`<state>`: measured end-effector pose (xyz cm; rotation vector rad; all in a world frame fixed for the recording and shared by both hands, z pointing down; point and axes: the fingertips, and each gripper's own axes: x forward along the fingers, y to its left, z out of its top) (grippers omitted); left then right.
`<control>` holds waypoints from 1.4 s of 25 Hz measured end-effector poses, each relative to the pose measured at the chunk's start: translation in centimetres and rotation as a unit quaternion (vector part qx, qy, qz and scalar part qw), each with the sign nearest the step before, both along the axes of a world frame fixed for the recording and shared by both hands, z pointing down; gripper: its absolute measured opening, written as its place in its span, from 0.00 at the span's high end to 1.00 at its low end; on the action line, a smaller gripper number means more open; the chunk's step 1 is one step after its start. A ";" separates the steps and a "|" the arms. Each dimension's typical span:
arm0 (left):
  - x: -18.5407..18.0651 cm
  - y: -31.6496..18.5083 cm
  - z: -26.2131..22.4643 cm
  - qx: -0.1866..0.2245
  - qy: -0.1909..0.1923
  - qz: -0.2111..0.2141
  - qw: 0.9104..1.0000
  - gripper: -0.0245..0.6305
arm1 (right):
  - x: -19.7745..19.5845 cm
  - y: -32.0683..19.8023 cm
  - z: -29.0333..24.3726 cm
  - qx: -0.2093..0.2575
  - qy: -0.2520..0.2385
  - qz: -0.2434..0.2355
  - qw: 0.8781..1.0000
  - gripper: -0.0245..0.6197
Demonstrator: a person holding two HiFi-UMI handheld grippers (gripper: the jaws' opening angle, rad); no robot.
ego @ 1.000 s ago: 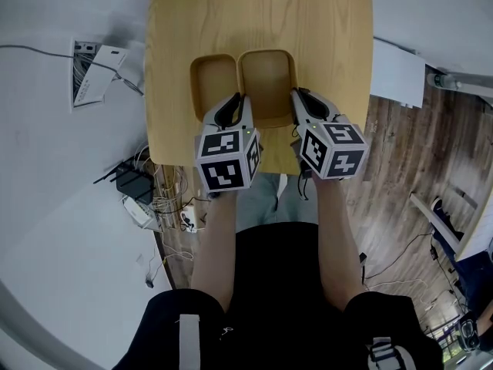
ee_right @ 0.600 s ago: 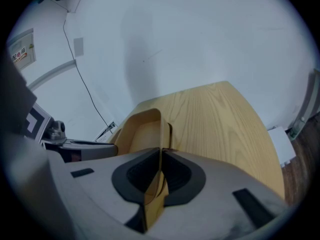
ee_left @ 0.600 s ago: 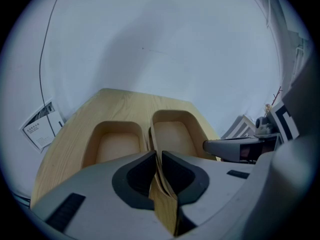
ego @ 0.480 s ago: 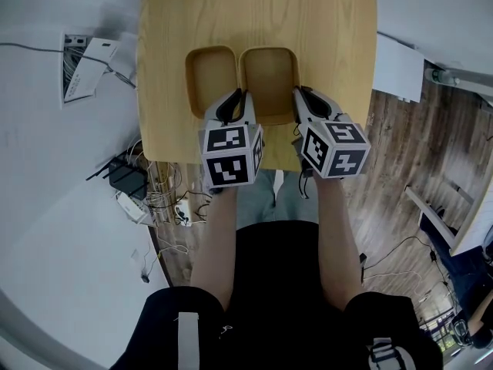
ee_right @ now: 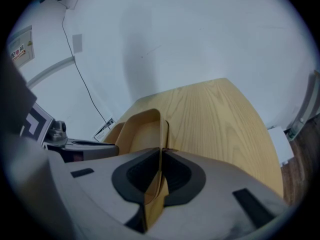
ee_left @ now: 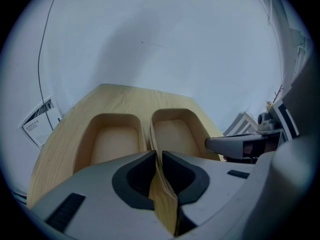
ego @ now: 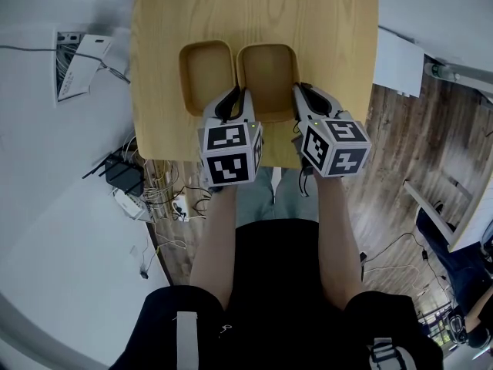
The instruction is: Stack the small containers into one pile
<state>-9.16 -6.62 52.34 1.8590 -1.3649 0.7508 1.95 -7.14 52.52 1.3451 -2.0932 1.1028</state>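
Two shallow wooden containers lie side by side on the wooden table (ego: 331, 21). The left container (ego: 206, 74) lies free. My left gripper (ego: 235, 100) is shut on the left wall of the right container (ego: 267, 79), near its front corner. My right gripper (ego: 300, 92) is shut on that same container's right wall. In the left gripper view the thin wall runs between the pads of the left gripper (ee_left: 156, 156), with the left container (ee_left: 112, 141) and right container (ee_left: 172, 136) ahead. In the right gripper view the right gripper (ee_right: 161, 151) pinches the right container's wall (ee_right: 142, 129).
The table's front edge is just under both grippers. On the floor at the left lie a black box with a tangle of cables (ego: 123, 179) and a paper sheet (ego: 81, 60). A white panel (ego: 399, 64) stands to the table's right.
The head view has shifted a little, so the table and containers sit slightly further left in the picture. Both grippers keep their hold on the right container.
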 end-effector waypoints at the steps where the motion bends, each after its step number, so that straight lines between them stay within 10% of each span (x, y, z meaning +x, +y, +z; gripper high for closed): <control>1: 0.0 0.0 0.0 0.000 0.000 -0.001 1.000 0.88 | 0.0 0.0 0.0 0.000 0.001 -0.001 1.000 0.92; 16: -0.5 -1.6 -2.6 0.058 -0.010 -0.027 0.998 0.88 | 0.9 -1.9 -2.1 0.062 0.039 0.003 0.997 0.87; 35: -0.1 -1.4 -0.6 0.028 -0.013 -0.026 0.999 0.96 | 0.8 -2.3 -0.9 0.057 0.056 -0.007 0.997 0.95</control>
